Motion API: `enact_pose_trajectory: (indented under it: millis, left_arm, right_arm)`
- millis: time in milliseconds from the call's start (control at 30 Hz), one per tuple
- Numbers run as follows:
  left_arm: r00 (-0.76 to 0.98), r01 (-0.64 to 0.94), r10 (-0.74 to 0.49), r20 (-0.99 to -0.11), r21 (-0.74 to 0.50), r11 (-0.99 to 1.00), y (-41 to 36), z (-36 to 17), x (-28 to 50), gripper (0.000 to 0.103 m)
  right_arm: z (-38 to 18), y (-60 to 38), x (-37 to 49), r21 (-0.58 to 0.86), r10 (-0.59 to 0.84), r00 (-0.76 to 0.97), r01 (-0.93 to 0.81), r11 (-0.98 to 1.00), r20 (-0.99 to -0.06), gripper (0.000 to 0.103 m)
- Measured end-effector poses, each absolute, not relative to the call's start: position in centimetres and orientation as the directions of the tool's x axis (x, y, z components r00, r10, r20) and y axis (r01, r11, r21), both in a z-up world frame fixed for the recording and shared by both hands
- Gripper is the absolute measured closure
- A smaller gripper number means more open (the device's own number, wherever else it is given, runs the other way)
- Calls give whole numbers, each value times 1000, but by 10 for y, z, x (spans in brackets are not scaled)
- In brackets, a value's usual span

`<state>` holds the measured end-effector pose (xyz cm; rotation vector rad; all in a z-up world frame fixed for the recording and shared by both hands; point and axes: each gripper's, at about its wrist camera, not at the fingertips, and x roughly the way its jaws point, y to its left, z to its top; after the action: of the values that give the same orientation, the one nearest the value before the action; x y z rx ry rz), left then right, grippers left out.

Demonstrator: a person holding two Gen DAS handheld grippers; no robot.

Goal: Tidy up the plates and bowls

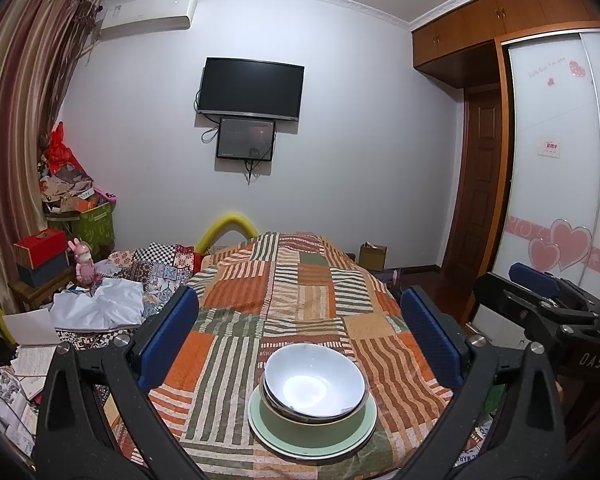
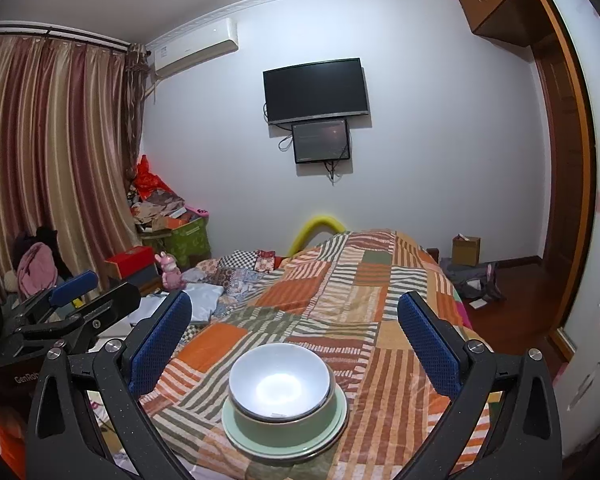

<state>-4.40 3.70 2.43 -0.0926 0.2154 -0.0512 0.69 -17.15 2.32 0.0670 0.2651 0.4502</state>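
A white bowl (image 1: 314,384) sits nested in a green bowl (image 1: 312,424), which stands on stacked pale green plates (image 1: 268,436) on the striped patchwork quilt (image 1: 300,304). The same stack shows in the right wrist view: white bowl (image 2: 278,378), green bowl (image 2: 284,432), plates (image 2: 236,436). My left gripper (image 1: 300,322) is open and empty, held above and behind the stack. My right gripper (image 2: 294,322) is open and empty in the same way. The right gripper also shows at the right edge of the left wrist view (image 1: 540,292), and the left gripper at the left of the right wrist view (image 2: 76,292).
The quilt (image 2: 340,300) covers a bed. White clothes (image 1: 100,308), papers (image 1: 32,332) and boxes (image 1: 40,248) pile up at the left. A pink rabbit figure (image 1: 85,262) stands there. A wardrobe (image 1: 556,160) and door are at the right. A TV (image 1: 250,88) hangs on the far wall.
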Motion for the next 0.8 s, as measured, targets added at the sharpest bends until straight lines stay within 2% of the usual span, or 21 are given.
enact_pose_trajectory:
  millis: [800]
  left_arm:
    - [970,50,-73,-231,-104,993,39,18,-36,1]
  right_arm:
    - [23,-179,12,148,430,865,-404,903,-258,0]
